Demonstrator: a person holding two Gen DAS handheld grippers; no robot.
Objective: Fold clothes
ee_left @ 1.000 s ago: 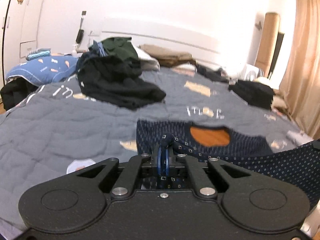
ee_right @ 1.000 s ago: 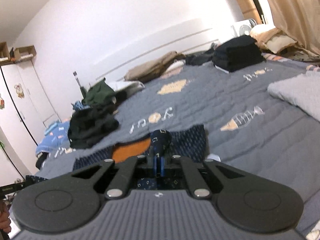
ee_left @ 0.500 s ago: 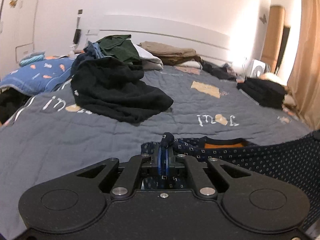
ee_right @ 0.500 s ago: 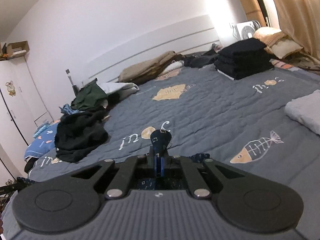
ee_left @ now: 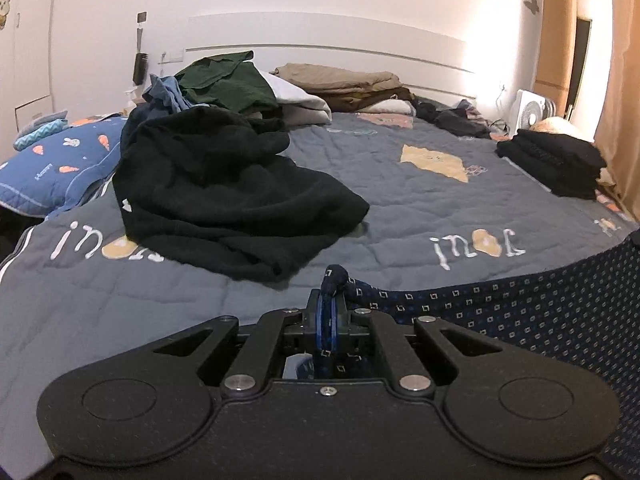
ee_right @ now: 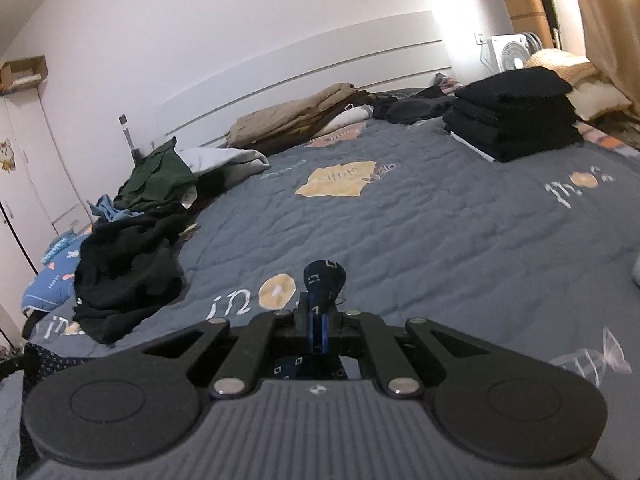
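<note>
Slippage is the risk: each hand-held gripper, left (ee_left: 328, 312) and right (ee_right: 319, 320), is clenched on only a small bunch of the navy top (ee_left: 540, 320), which hangs between them over the bed (ee_left: 400, 208). A tug could free a corner. Grey quilt; black pile (ee_left: 224, 200) left, folded stack (ee_right: 516, 120) right, white headboard behind.

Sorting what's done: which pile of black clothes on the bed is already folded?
The black stack by the fan: squared, flat layers. The black heap is crumpled.
</note>
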